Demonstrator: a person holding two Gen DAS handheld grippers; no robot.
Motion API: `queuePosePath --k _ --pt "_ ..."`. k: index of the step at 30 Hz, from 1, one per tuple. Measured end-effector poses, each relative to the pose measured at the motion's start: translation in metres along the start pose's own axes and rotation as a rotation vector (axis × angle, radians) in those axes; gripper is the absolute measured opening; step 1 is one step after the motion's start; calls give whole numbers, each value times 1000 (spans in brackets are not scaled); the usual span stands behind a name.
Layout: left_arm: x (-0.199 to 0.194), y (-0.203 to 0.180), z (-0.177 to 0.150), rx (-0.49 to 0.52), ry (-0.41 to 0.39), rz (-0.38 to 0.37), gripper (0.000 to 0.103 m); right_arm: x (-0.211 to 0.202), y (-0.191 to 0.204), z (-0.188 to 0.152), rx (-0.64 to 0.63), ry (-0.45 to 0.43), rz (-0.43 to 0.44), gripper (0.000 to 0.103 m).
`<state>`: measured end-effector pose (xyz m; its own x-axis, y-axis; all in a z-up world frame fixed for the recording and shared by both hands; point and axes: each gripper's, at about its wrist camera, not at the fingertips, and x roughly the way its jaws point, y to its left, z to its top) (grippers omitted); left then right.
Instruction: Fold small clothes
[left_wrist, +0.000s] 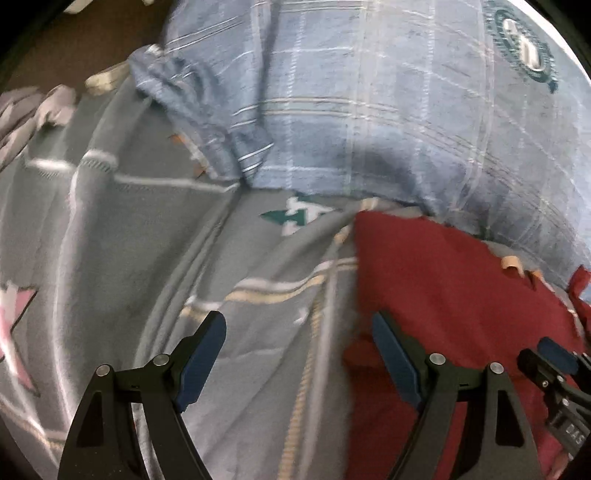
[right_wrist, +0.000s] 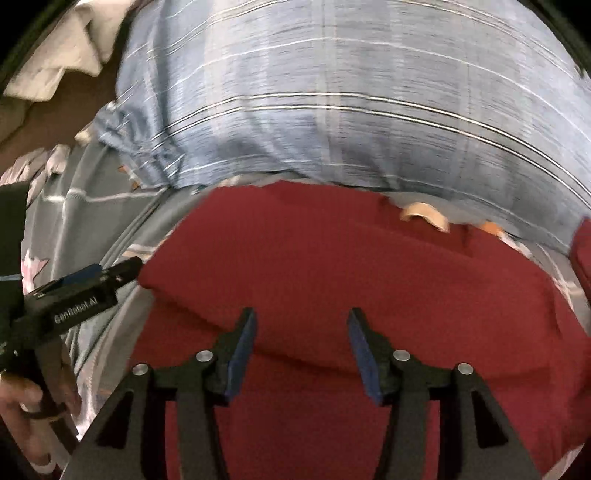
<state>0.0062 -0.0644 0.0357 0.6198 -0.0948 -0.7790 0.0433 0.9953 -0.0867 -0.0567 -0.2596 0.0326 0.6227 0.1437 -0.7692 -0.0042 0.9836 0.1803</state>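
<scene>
Both hand-held grippers spread apart, right (right_wrist: 301, 350) over red garment (right_wrist: 332, 258), left (left_wrist: 299, 354) above grey blanket (left_wrist: 129, 229), teal logo (left_wrist: 524, 44) left view only

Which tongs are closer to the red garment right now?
Right. The right tongs are open directly over the red garment; the left tongs are open beside its left edge, mostly over the grey blanket.

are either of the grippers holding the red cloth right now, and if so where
Nothing is held. The left gripper and right gripper both stand open above the red garment, with only a gap between each pair of fingers.
</scene>
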Motion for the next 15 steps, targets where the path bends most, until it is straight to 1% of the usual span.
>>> queuePosePath --k 2,4,5,6,7,8,10,11,13,14,15 --pt "0 -6 2 33 -18 -40 81 -5 -11 -3 22 -21 -26 57" --pt "5 -13 2 74 -6 -81 81 -2 -20 -3 49 -23 -50 62" --pt "10 -16 1 87 8 -82 81 3 -25 -4 63 -8 -49 63" --pt "18 -18 0 103 31 -61 81 11 -30 -6 76 25 -35 64" --pt "26 -19 -3 117 58 -36 82 12 -32 -9 68 25 -33 63" --pt "33 -20 -5 125 83 -20 84 10 -31 -9 47 6 -37 63" --pt "36 -13 -7 76 74 -45 85 6 -31 -8 36 31 -27 63" --pt "36 -11 -6 61 82 -52 85 0 -37 -5 51 33 -2 63" --pt "36 -9 -5 55 94 -61 85 -14 -52 0 96 18 15 63" --pt "36 -10 -6 59 92 -56 85 -24 -62 2 113 -5 2 64" --pt "35 -11 -7 63 89 -50 85 -35 -73 4 121 -30 -31 65"
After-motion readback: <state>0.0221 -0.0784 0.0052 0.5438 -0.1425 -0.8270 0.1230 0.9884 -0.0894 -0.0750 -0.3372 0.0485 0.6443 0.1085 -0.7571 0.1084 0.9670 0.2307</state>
